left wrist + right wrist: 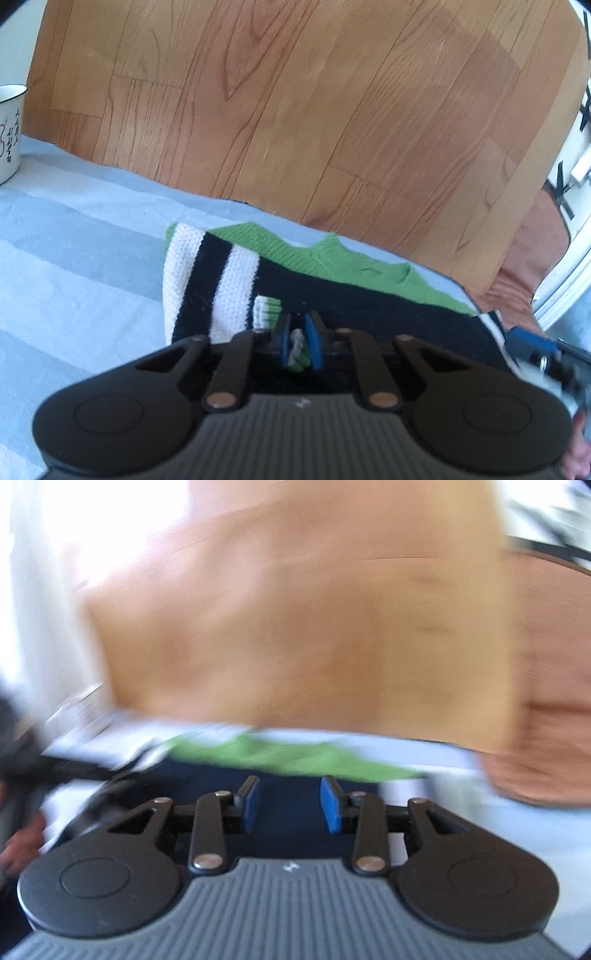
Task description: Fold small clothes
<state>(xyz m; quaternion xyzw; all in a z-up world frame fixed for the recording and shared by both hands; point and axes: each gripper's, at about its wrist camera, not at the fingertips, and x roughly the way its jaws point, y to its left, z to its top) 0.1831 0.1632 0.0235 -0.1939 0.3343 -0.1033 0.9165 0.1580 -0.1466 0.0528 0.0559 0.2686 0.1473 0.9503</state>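
Left wrist: 1 knit sweater [332, 291], left gripper [298, 341] pinching cuff, 1 mug [10, 133]

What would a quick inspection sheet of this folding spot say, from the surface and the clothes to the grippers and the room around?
Surface: pale blue striped cloth covering the work area.
Job's things: small knitted sweater, green, navy and white, lying near the cloth's far edge.
Clutter: white enamel mug at the far left.
Grippers: left gripper shut on a green-and-white edge of the sweater; right gripper open over the navy part, view blurred.
Cables: nothing seen.
Surroundings: wooden floor beyond the cloth.
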